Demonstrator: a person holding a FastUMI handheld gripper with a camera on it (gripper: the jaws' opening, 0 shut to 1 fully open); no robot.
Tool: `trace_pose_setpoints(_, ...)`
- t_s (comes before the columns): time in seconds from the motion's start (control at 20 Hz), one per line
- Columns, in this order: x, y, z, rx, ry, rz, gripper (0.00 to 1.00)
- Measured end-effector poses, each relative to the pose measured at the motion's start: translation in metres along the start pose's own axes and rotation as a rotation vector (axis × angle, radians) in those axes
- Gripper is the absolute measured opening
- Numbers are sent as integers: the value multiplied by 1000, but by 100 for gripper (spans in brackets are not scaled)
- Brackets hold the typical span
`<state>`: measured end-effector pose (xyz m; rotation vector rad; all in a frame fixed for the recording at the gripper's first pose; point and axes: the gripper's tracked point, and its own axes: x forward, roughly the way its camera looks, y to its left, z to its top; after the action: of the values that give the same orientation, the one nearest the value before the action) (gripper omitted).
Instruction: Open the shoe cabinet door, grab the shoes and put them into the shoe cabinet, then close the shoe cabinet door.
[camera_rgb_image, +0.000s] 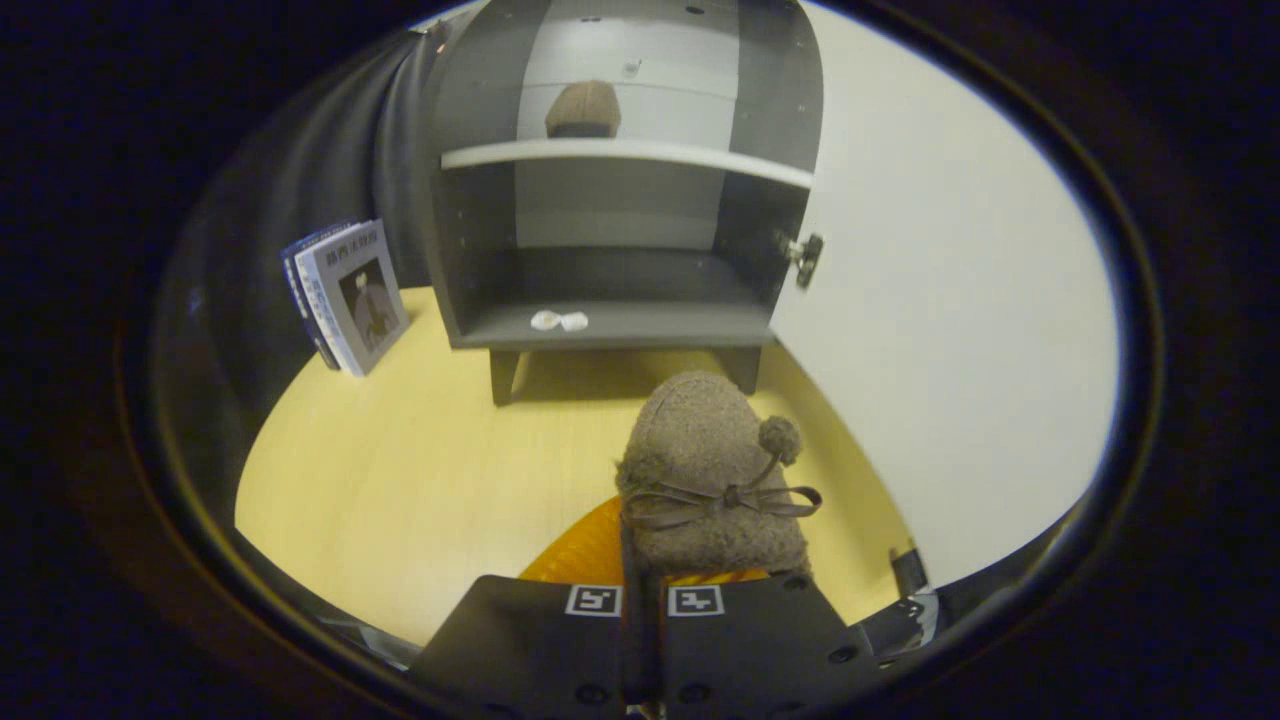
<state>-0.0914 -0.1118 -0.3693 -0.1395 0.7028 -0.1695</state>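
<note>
A brown fuzzy shoe (705, 450) with a bow and a pompom hangs just ahead of my fingers, above the yellow table. My gripper (640, 585) is shut on the shoe's near rim, the two fingers pressed close together. Beyond it stands the grey shoe cabinet (620, 325) on short legs. Its white door (950, 330) is swung wide open to the right. A second brown shoe (583, 108) rests on the cabinet's upper shelf (620, 152), towards the back. The lower compartment holds no shoe.
A small white scrap (558, 320) lies on the front edge of the cabinet's bottom board. Books (350, 295) lean against the booth wall left of the cabinet. An orange object (590, 550) lies on the table (400, 480) under the held shoe.
</note>
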Motion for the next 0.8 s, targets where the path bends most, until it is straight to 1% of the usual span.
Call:
trace_pose_setpoints(0.2,-25,-9,81,34,-90,-34,3)
trace_pose_setpoints(0.4,-23,-13,146,44,-139,-15,3)
trace_pose_setpoints(0.6,-2,-20,212,25,-191,0,3)
trace_pose_setpoints(0.8,41,-26,278,3,-227,11,2)
